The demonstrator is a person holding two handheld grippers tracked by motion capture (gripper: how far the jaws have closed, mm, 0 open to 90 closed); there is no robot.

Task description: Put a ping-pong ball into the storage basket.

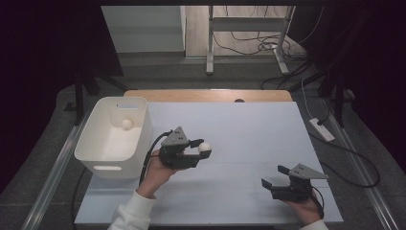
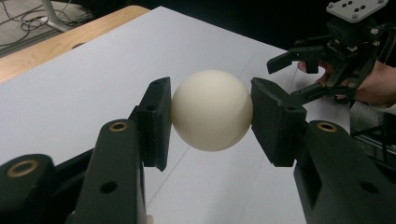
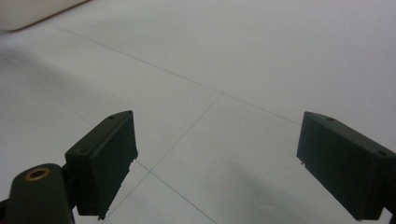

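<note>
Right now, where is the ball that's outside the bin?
In the high view, the ball sits clamped in the left gripper, left of centre, just right of the bin.

No readable text, label, brand or number anywhere — not on the table, bin or grippers

This looks like a lab or test room set up for recording. The table (image 1: 210,95) is wooden, covered with a plain white board (image 1: 239,143) marked with thin grid lines. Dark curtains hang to both sides of the table. Behind it stands a bare metal desk frame (image 1: 249,33) on a grey floor, with loose cables (image 1: 249,45) tangled under it. Right of the table a power strip (image 1: 321,129) lies on the floor.
</note>
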